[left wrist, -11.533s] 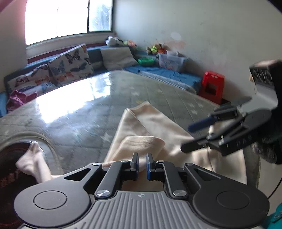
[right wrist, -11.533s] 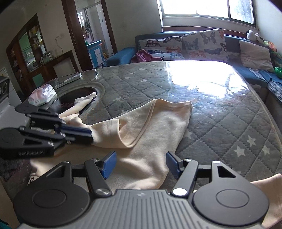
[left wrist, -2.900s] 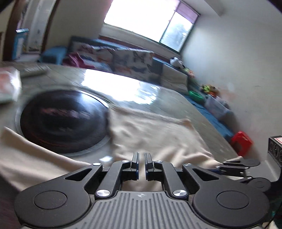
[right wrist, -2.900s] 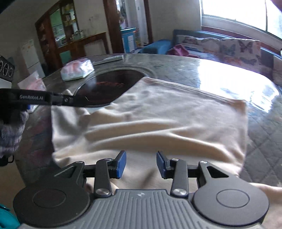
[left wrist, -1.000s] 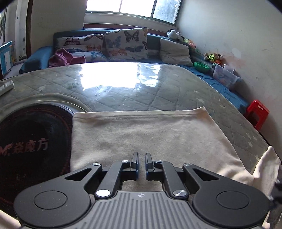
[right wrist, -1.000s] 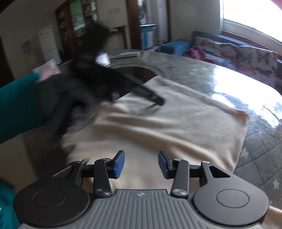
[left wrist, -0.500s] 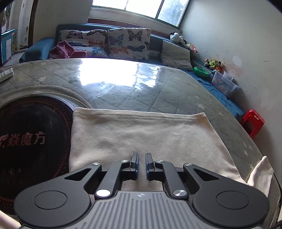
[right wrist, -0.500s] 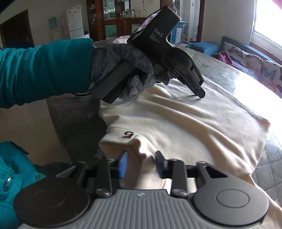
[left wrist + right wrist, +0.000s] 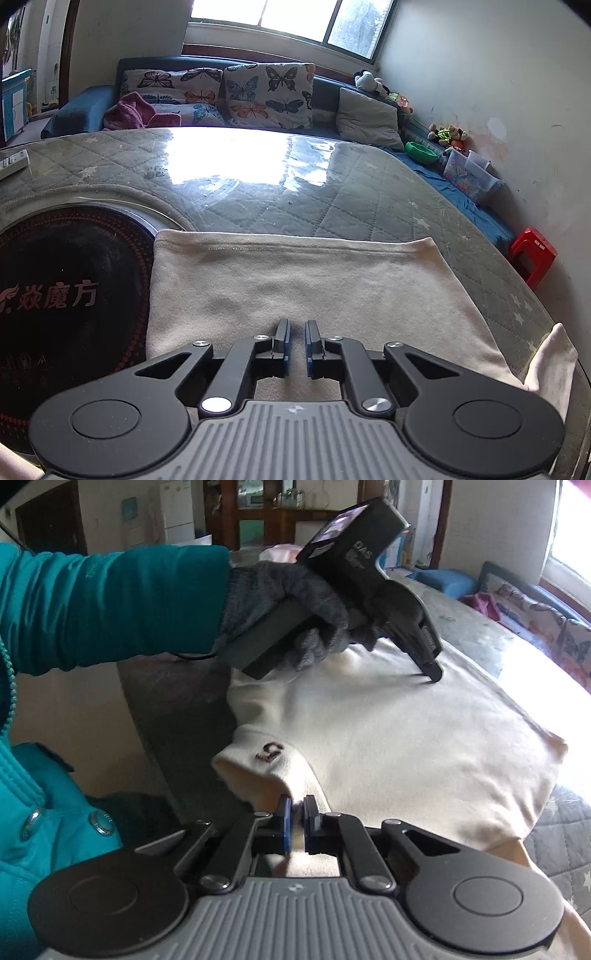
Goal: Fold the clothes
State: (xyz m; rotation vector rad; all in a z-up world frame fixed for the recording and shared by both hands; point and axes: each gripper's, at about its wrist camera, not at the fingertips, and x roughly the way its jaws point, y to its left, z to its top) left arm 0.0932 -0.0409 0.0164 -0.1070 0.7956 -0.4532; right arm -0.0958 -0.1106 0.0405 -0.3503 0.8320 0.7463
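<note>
Quilted grey table cover (image 9: pixel 369 192) with star print, glossy under window glare. Black round hob plate (image 9: pixel 66 295), set into the table at left, bearing Chinese characters. Blue sofa (image 9: pixel 85 107) behind, with butterfly cushions (image 9: pixel 269 92), a plain grey cushion (image 9: pixel 365 114) and a magenta garment (image 9: pixel 136 114). Red stool (image 9: pixel 532 254) by the wall (right side). Clear storage box (image 9: pixel 469 173), green bowl (image 9: pixel 421 151), soft toys (image 9: pixel 447 134).

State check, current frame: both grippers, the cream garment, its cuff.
left gripper: shut, tips down on the cloth.
right gripper: shut on the sleeve.
cream garment: spread flat on the table, unfolded.
cuff: bunched, "5" mark showing.
</note>
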